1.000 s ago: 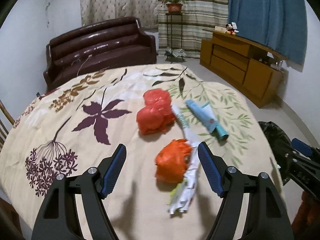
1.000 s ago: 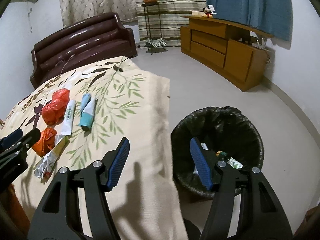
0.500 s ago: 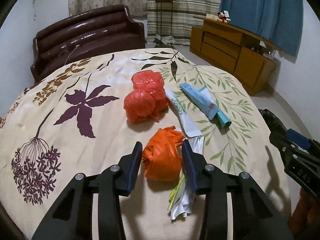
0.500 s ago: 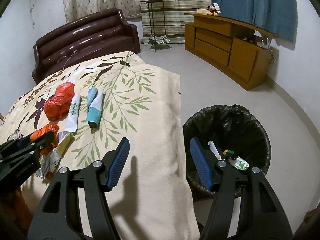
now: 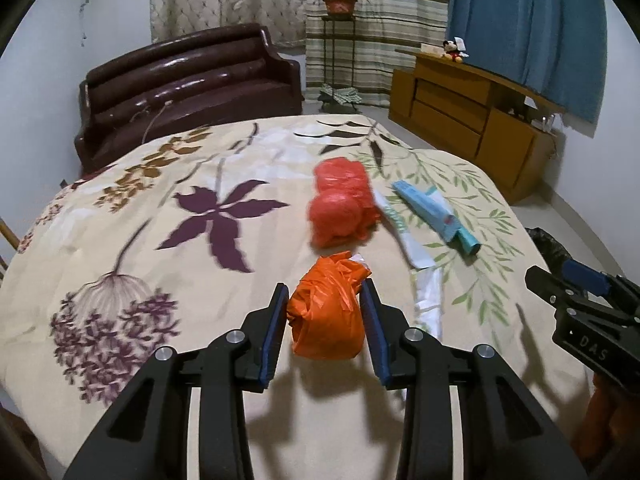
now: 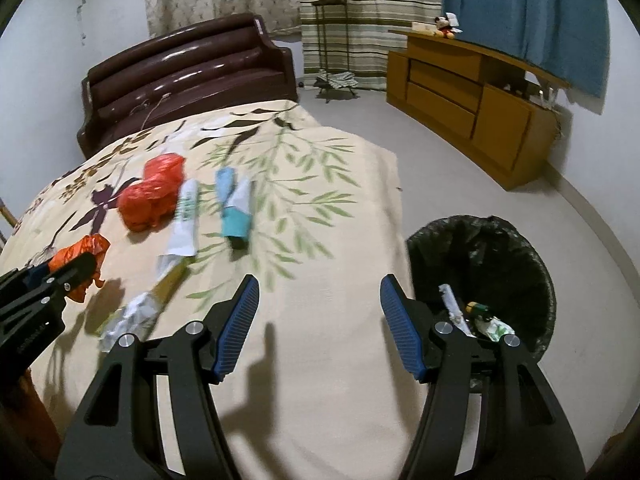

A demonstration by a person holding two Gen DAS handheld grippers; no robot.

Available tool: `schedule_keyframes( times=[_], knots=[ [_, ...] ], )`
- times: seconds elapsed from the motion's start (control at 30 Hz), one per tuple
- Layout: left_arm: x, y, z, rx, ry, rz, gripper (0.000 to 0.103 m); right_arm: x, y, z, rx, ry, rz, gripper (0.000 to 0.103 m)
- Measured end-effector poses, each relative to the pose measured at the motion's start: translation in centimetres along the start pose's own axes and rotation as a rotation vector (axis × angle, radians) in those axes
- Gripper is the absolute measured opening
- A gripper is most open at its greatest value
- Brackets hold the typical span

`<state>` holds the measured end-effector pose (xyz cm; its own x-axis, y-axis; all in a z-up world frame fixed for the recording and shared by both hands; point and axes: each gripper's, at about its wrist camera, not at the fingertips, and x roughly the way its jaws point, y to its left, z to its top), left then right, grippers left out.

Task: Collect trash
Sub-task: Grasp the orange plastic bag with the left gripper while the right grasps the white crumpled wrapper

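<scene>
Orange crumpled plastic bag (image 5: 326, 312) is pinched between the pads of your left gripper (image 5: 325, 322), at the table's six o'clock edge, just above the floral tablecloth (image 5: 168, 200). Your right gripper (image 6: 318, 328) is spread wide and holds nothing. Next, I judge, carry the bag toward three o'clock, over the black-lined round trash bin (image 6: 486, 256), then release.

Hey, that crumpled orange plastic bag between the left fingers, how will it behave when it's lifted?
The crumpled orange plastic bag looks thin and wrinkled, so it is probably very light and squashes easily. Its loose folds stick up, so it may sag or unfurl. The left gripper pinches it on both sides; the slick film might slip.
</scene>
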<state>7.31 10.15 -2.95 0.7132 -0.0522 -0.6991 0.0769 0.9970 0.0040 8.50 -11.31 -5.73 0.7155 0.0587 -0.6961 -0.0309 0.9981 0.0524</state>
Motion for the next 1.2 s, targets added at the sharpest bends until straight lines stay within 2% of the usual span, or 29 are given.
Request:
schedule_keyframes(
  times=[0.5,0.63,0.97,1.07,1.2],
  knots=[
    [-2.8,6.9,-2.2,-0.077,-0.017,0.083,0.037,-0.7,8.6,-0.6,-0.118,0.014,0.097,0.062],
    [-2.9,7.8,-2.8,-0.088,-0.016,0.086,0.037,0.3,10.4,-0.9,-0.148,0.044,0.091,0.062],
    [-2.6,8.1,-3.8,-0.096,-0.001,0.056,0.037,0.8,9.5,-1.4,-0.15,0.078,0.031,0.062],
    [-2.5,8.0,-3.7,-0.099,-0.002,0.052,0.037,0.8,9.3,-1.4,-0.152,0.077,0.031,0.059],
    [-2.5,7.9,-3.7,-0.097,-0.003,0.053,0.037,0.9,9.4,-1.3,-0.163,0.082,0.038,0.049]
  ],
)
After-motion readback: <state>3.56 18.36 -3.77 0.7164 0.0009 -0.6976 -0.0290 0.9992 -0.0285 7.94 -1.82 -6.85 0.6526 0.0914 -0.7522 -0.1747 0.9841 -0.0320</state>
